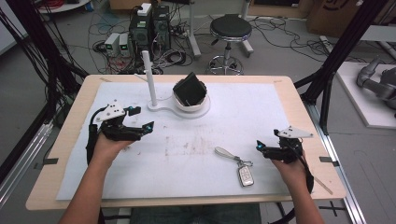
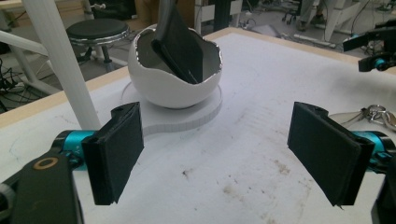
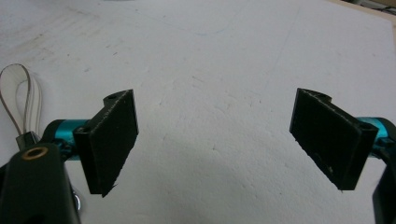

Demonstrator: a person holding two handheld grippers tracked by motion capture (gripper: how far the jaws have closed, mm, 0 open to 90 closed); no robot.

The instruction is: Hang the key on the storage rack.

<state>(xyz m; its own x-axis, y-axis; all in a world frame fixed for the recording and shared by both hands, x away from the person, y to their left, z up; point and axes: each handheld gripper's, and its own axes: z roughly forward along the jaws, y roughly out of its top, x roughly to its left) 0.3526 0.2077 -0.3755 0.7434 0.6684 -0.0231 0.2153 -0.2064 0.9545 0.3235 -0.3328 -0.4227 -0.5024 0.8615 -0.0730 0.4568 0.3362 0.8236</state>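
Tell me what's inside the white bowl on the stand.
A black wallet-like object stands tilted in the white bowl, its top poking above the jagged rim. The bowl's wall hides its lower end and the bowl's bottom.

A white bowl [image 1: 191, 103] holding a black wallet [image 1: 189, 88] sits at twelve o'clock on the worktop [image 1: 299, 116], a car key fob [image 1: 245, 175] at five o'clock.

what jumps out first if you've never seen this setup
A white egg-shaped bowl holding a black wallet-like object sits at the table's far middle, beside a white post. A car key fob on a strap lies near the right claw. Both claws, including the left claw, are open.
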